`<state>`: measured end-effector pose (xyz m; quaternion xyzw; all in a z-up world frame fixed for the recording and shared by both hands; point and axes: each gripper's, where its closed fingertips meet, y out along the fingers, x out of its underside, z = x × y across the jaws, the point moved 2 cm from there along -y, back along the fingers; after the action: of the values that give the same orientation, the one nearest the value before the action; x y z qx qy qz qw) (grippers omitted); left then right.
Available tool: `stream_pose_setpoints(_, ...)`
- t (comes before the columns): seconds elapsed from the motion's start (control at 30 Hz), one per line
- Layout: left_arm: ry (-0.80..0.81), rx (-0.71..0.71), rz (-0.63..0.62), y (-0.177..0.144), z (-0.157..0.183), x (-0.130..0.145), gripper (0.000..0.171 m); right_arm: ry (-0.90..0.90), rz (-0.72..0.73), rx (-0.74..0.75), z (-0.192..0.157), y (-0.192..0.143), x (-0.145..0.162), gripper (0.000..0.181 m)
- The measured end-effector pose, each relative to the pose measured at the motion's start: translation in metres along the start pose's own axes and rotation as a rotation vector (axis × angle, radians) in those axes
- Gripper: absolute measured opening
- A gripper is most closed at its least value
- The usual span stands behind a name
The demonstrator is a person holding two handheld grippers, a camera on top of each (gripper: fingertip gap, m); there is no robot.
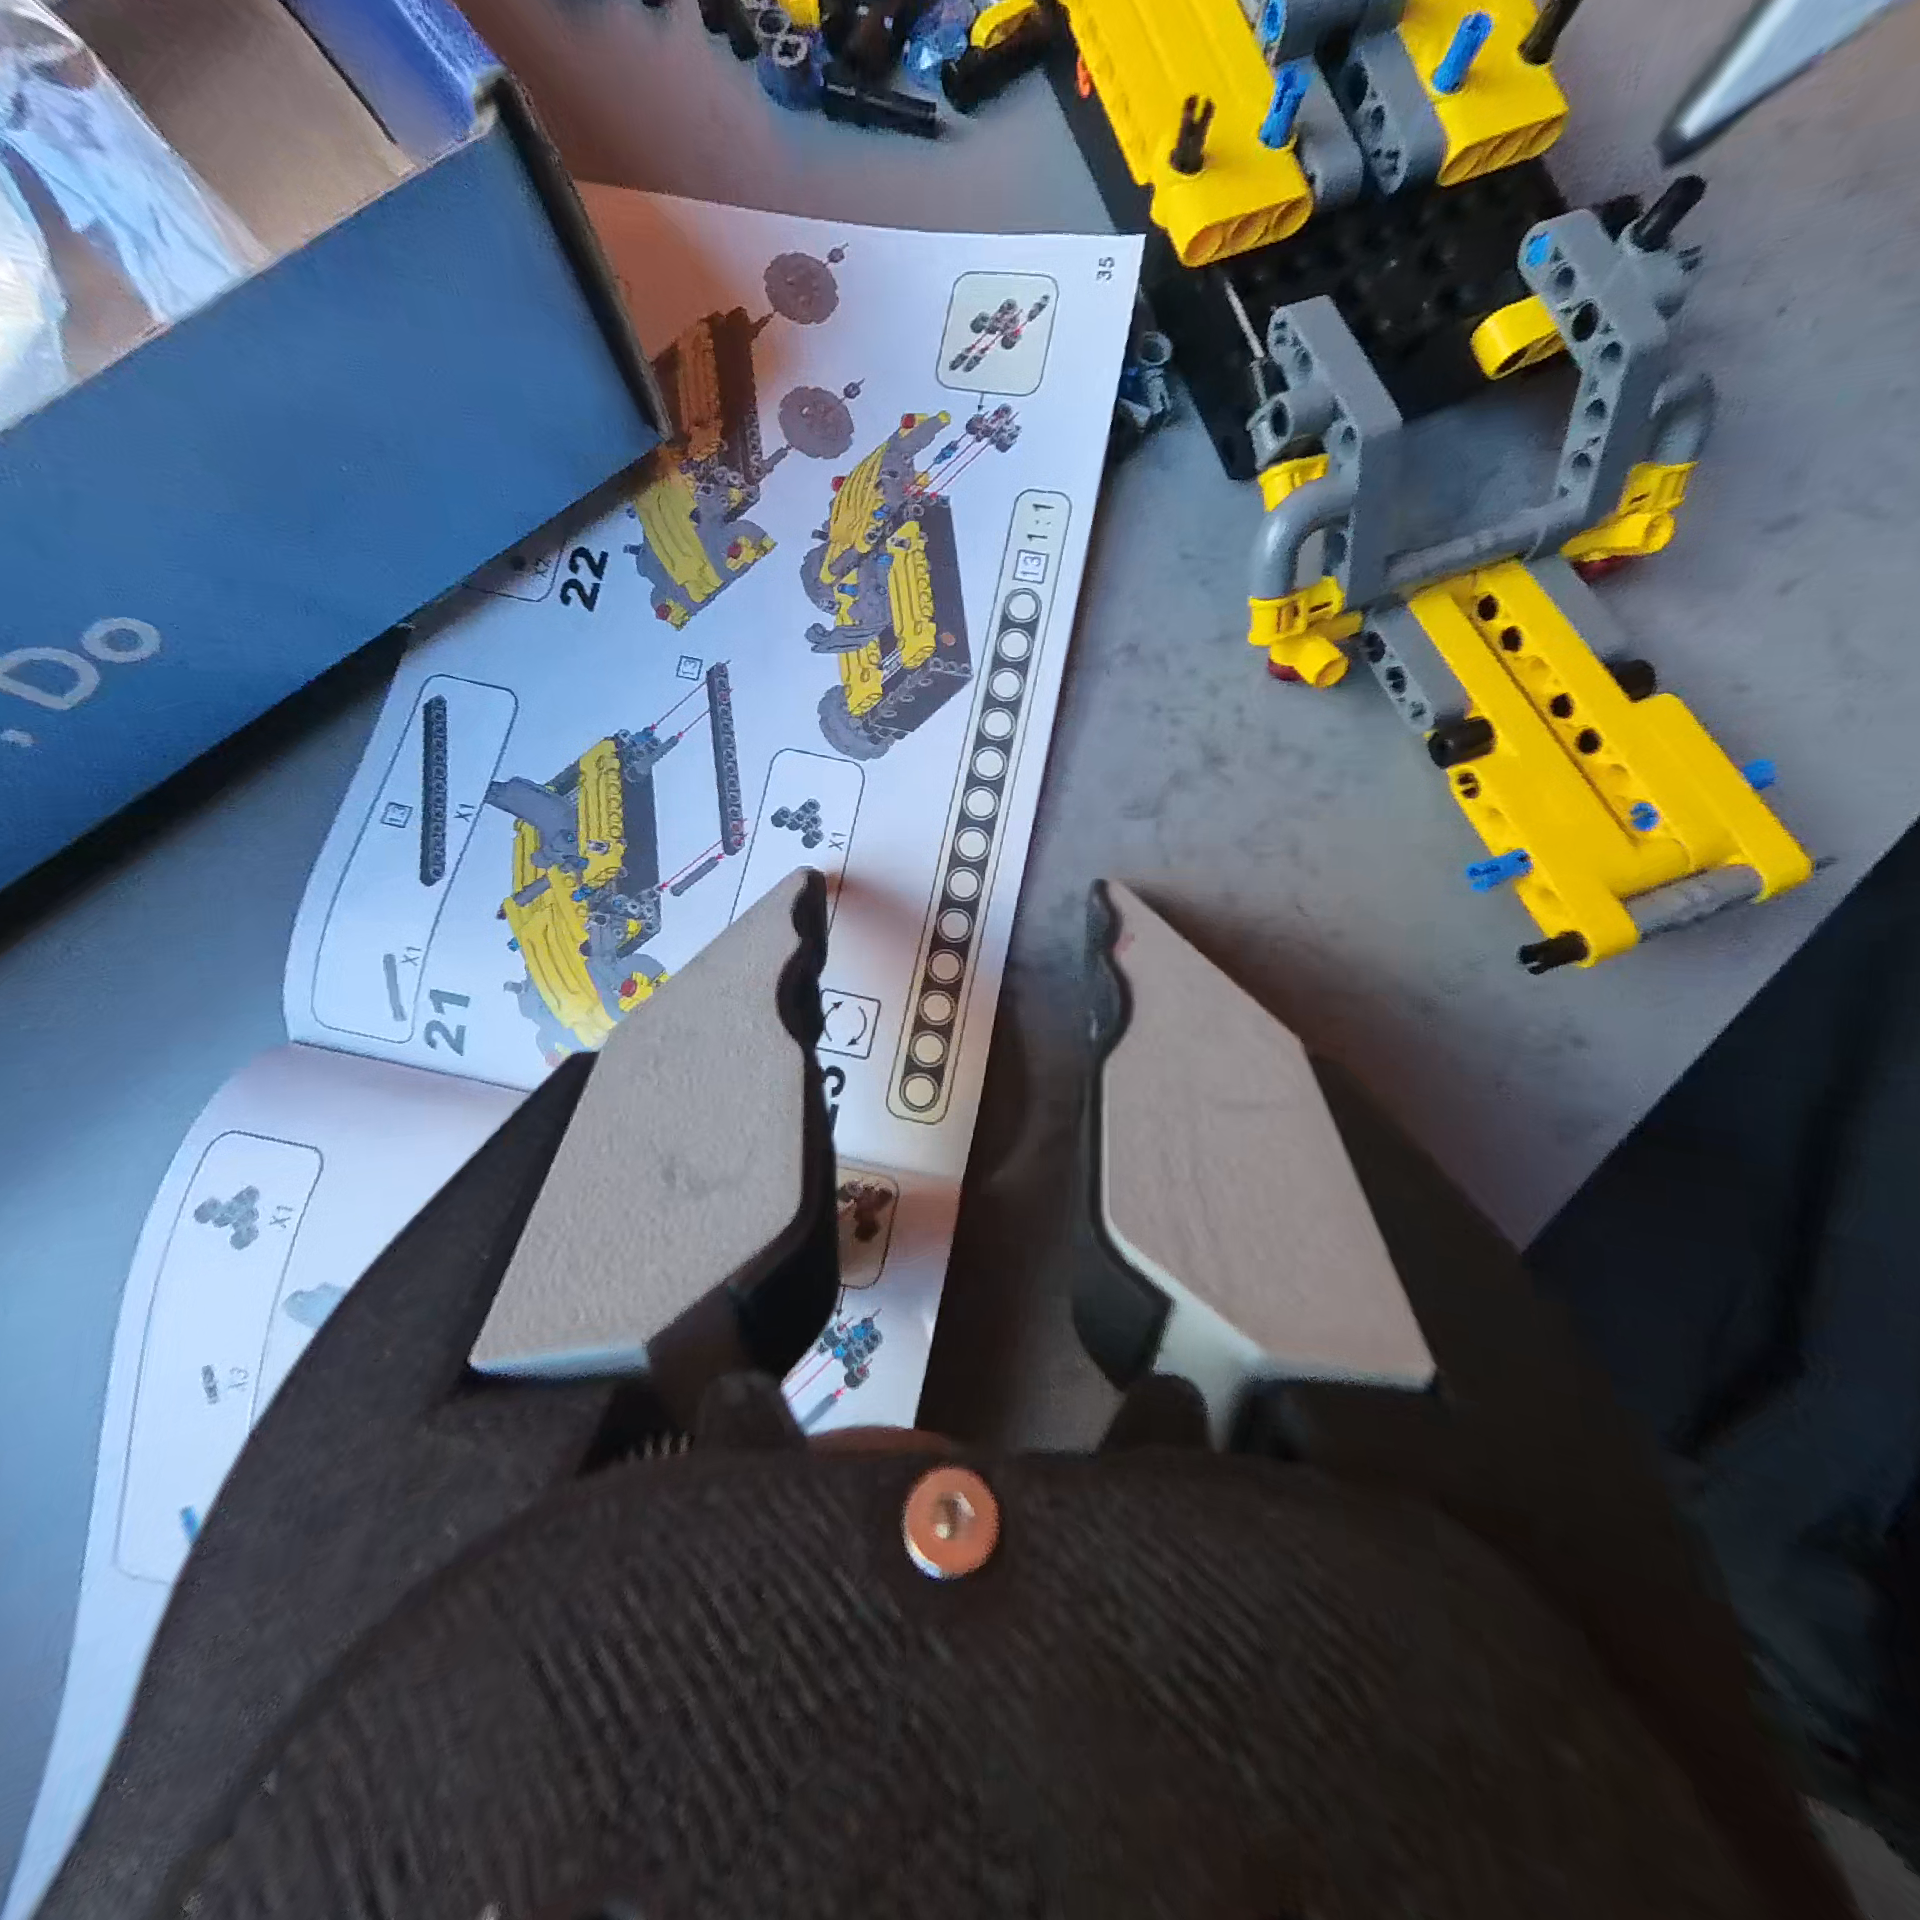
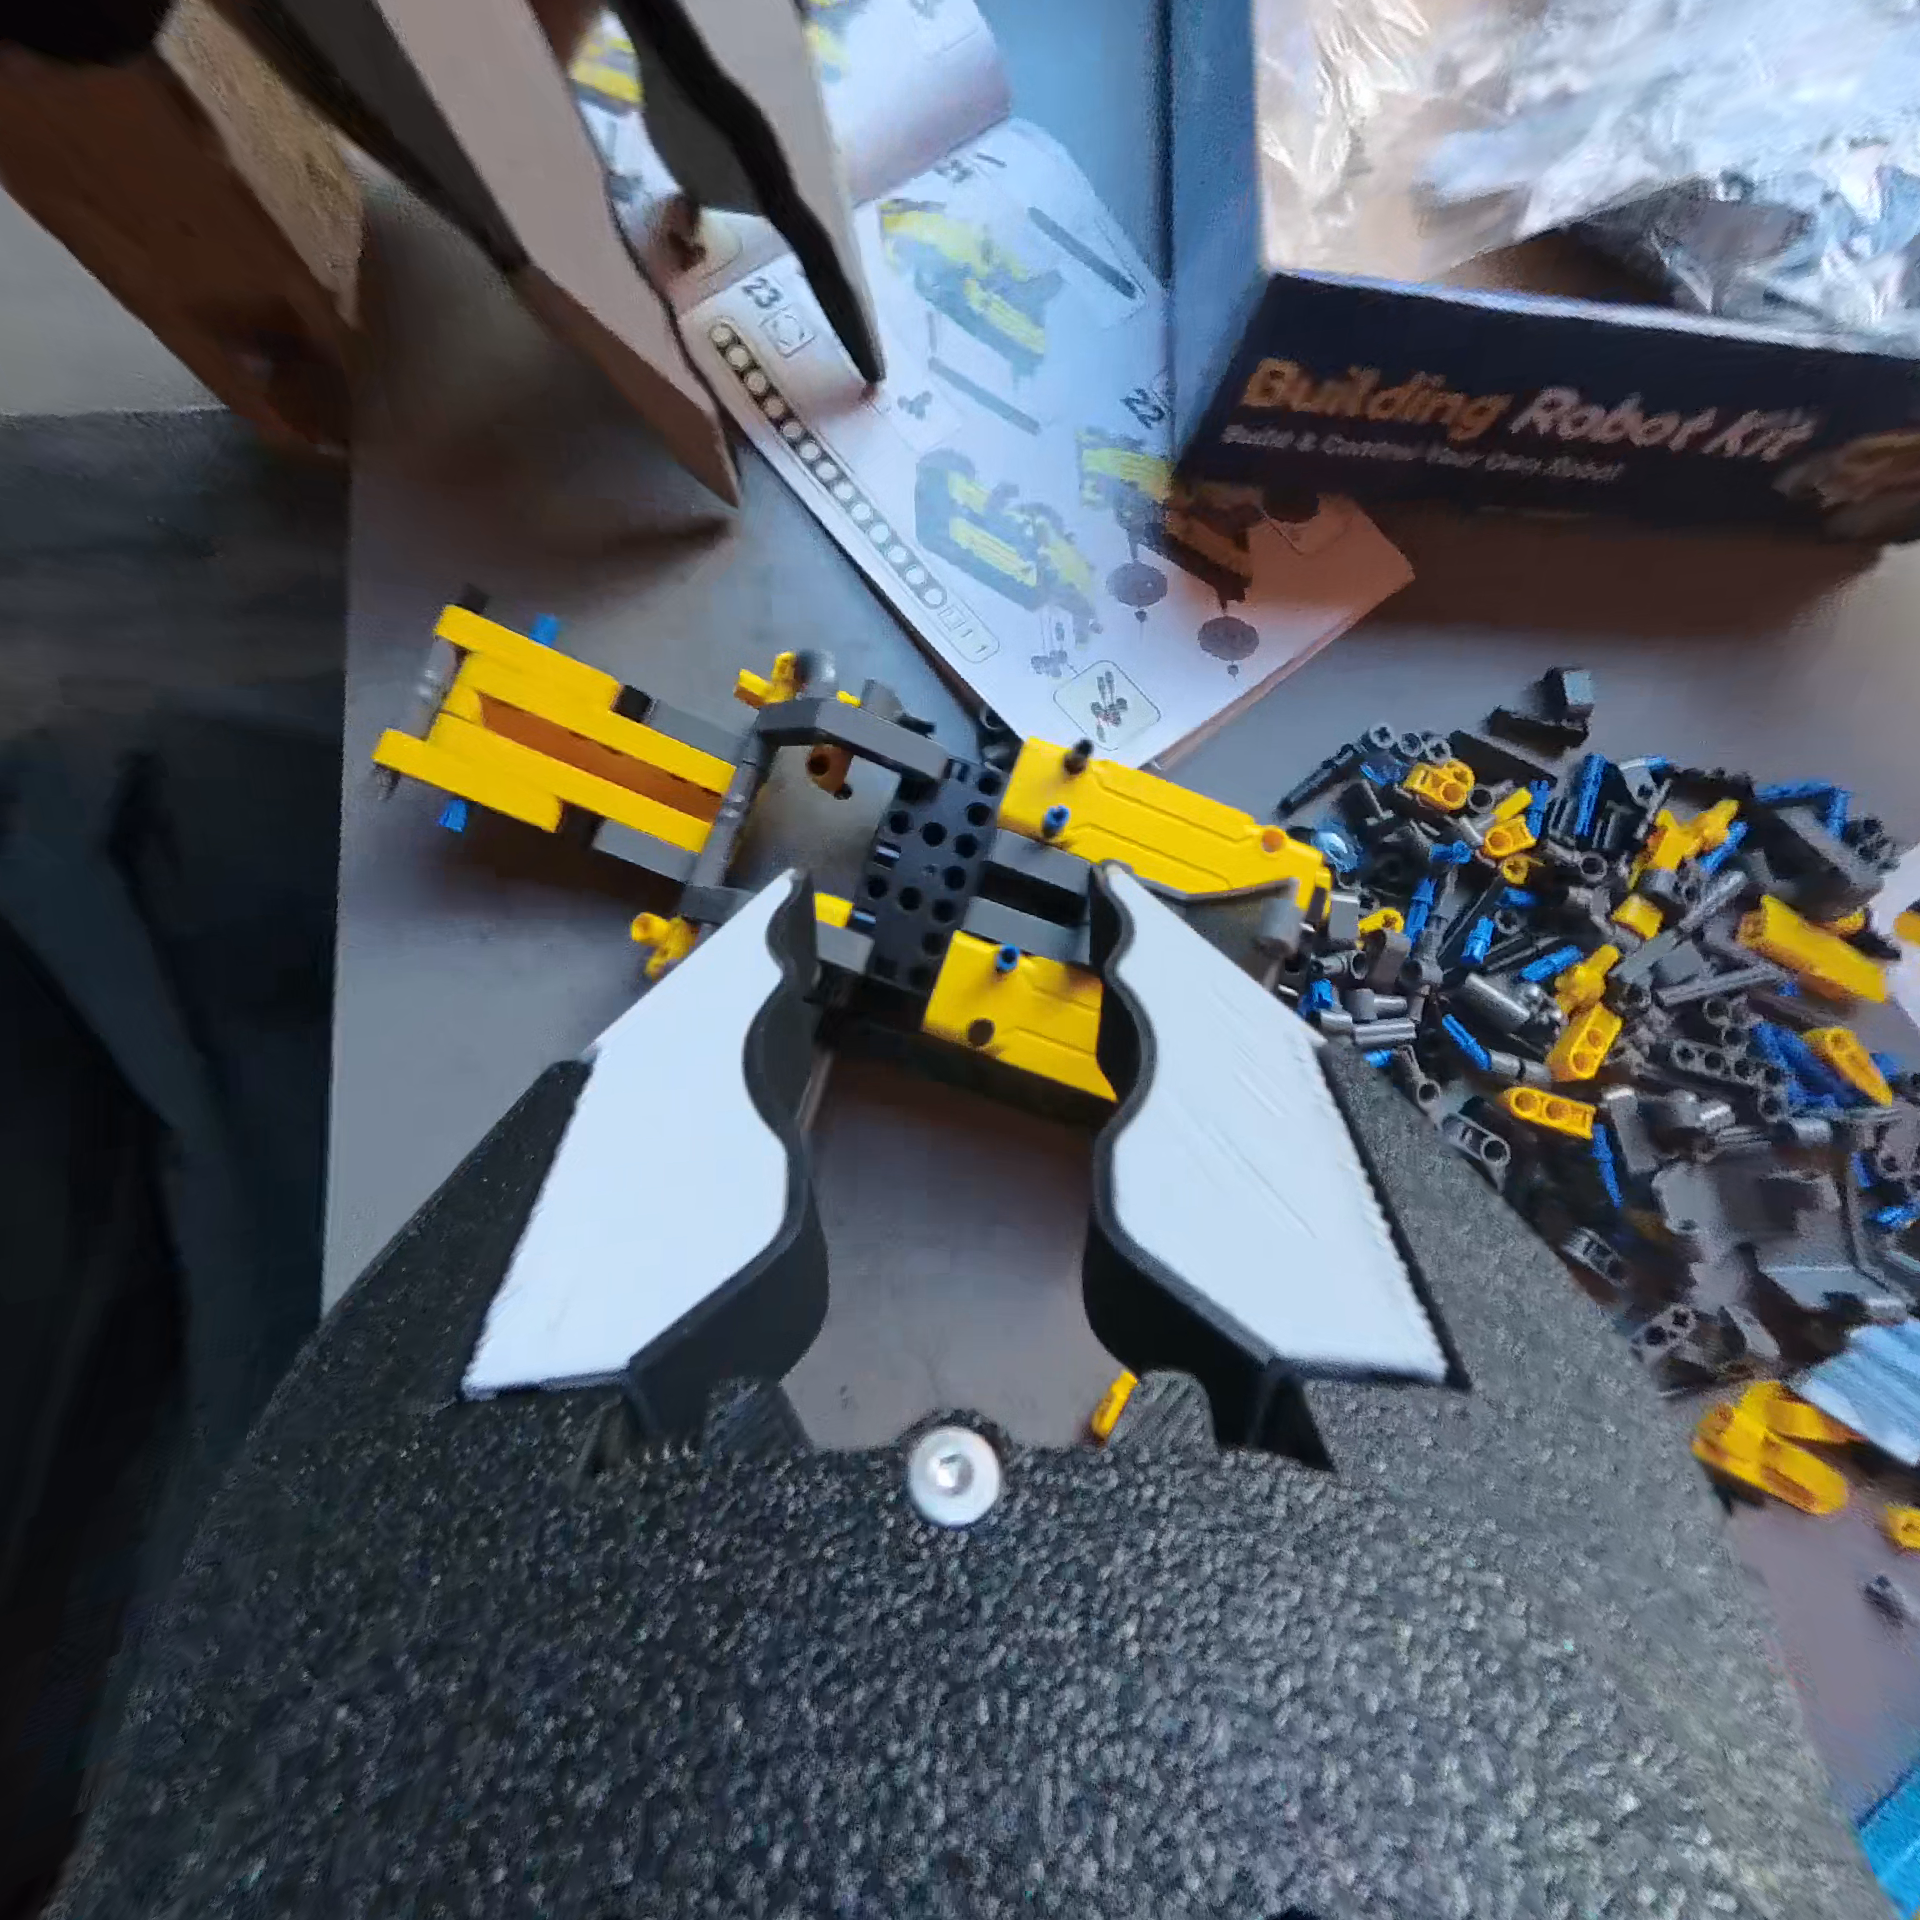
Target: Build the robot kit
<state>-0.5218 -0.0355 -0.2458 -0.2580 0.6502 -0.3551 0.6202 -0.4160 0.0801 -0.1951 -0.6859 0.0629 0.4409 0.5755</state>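
1. Left tongs (image 1: 951, 894): hovering with the jaws gaping and nothing between them; one tip is lying over the open instruction booklet (image 1: 727, 623), the other over the bare grey surface (image 1: 1195, 727) just beside the booklet's edge.
2. Right tongs (image 2: 945, 883): also standing spread and gripping nothing, their tips hanging over the half-built yellow, grey and black brick model (image 2: 935, 862), one tip to each side of its black perforated middle block.
3. Brick model: lying flat on the surface, its long yellow arm reaching toward the surface's edge; in the left wrist view it is sitting at (image 1: 1455, 499), just beside the booklet.
4. Loose parts heap (image 2: 1621, 987): black, blue, grey and yellow pieces spreading right beside the model.
5. Blue cardboard box (image 1: 260, 436): resting partly on the booklet, with crinkled clear plastic bags (image 2: 1610, 135) lying inside.
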Motion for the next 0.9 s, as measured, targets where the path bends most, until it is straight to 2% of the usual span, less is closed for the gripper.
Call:
stream_pose_setpoints(0.07,-0.015,0.008,-0.003,-0.002,-0.001,-0.002,0.041,-0.008,0.022,-0.029,-0.01,-0.001,-0.006,0.052)
stream_pose_setpoints(0.13,-0.004,0.027,-0.018,-0.002,0.002,0.0,0.011,-0.005,-0.016,-0.03,-0.009,0.006,-0.001,0.054)
stream_pose_setpoints(0.17,-0.006,0.018,-0.02,-0.001,0.0,0.001,0.006,-0.008,-0.049,-0.018,-0.006,0.011,0.005,0.057)
stream_pose_setpoints(0.27,-0.011,0.031,-0.02,-0.002,-0.001,0.003,0.0,0.044,-0.068,-0.059,-0.01,0.015,0.013,0.051)
stream_pose_setpoints(0.37,-0.012,0.028,0.003,-0.004,0.003,-0.001,0.0,0.091,-0.06,-0.123,-0.021,0.01,0.022,0.037)
stream_pose_setpoints(0.4,-0.018,0.037,0.028,-0.004,0.007,-0.006,0.015,0.11,-0.061,-0.14,-0.024,0.008,0.025,0.032)
stream_pose_setpoints(0.43,-0.025,0.03,0.044,-0.002,0.008,-0.011,0.045,0.128,-0.061,-0.151,-0.026,0.006,0.027,0.032)
stream_pose_setpoints(0.47,-0.019,0.022,0.04,0.002,0.009,-0.013,0.062,0.139,-0.054,-0.157,-0.028,0.005,0.029,0.032)
stream_pose_setpoints(0.57,0.039,-0.036,0.024,0.016,0.008,-0.022,0.075,0.144,-0.046,-0.164,-0.034,0.001,0.033,0.034)
stream_pose_setpoints(0.63,0.066,-0.028,0.011,0.025,0.013,-0.027,0.069,0.14,-0.036,-0.15,-0.035,-0.003,0.031,0.039)
stream_pose_setpoints(0.73,0.044,-0.022,0.014,0.029,0.012,-0.033,0.045,0.146,0.029,-0.108,-0.032,-0.018,0.024,0.045)
stream_pose_setpoints(0.77,0.047,-0.027,0.017,0.028,0.01,-0.032,0.028,0.152,0.06,-0.101,-0.031,-0.024,0.022,0.046)
stream_pose_setpoints(0.8,0.055,-0.016,0.023,0.028,0.011,-0.032,0.024,0.16,0.09,-0.093,-0.031,-0.03,0.021,0.046)
stream_pose_setpoints(0.87,0.066,0.031,0.042,0.028,0.019,-0.031,0.004,0.181,0.145,-0.068,-0.03,-0.037,0.022,0.047)
stream_pose_setpoints(0.9,0.064,0.028,0.051,0.028,0.019,-0.031,0.002,0.191,0.175,-0.064,-0.031,-0.039,0.023,0.047)
